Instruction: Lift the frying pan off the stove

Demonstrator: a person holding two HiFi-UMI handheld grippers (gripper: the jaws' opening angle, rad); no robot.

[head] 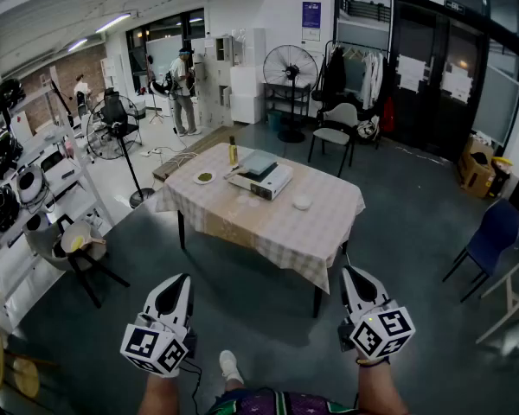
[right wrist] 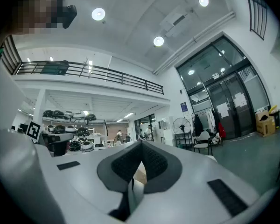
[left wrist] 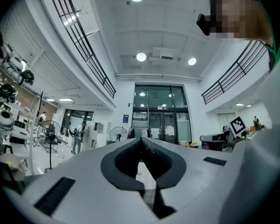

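Standing well apart from the tabletop, the person holds both tools low over the grey floor, side by side and pointing toward it. The left hand-held gripper is clenched, its dark pads meeting at the tips with nothing between them, and the right hand-held gripper is likewise clenched on nothing; each carries its marker cube nearest the person. The tabletop is covered with a pale checked cloth and stands cornerwise to the view. The white stove sits toward its far edge, and the frying pan, a flat grey shape at this range, rests on top of it, far from either tool. A dark bottle stands upright at the far corner, just beside the stove. A small plate with something green on it lies near the far-left edge, and a little white bowl sits alone toward the right corner. Beyond the tabletop are a grey chair and a standing fan.
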